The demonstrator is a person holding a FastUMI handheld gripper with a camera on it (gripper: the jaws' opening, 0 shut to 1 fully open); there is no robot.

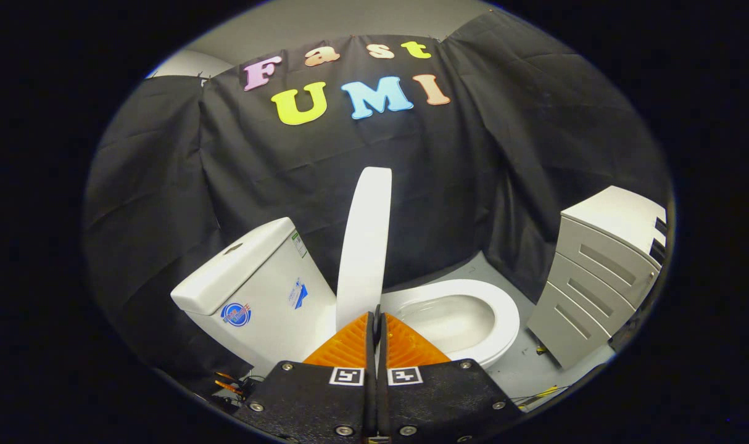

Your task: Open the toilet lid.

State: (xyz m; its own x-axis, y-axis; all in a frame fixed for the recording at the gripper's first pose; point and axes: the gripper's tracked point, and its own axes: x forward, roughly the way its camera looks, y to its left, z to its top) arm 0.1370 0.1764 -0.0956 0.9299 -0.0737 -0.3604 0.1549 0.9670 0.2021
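Observation:
The white toilet lid (365,246) stands raised, nearly upright and seen edge-on, between the tank (251,283) and the open seat ring (504,314) with the bowl (455,320) beneath it. My gripper (376,316) is shut, its two fingers pressed together with nothing visibly between them. The fingertips sit right at the lid's lower edge, near the hinge end; I cannot tell whether they touch it. The tank lies to the left of the fingers and the bowl just ahead to the right.
A grey drawer cabinet (603,277) stands to the right of the bowl on the grey floor (529,370). Loose cables (232,385) lie by the toilet's base at the lower left. Black cloth hangs behind the toilet.

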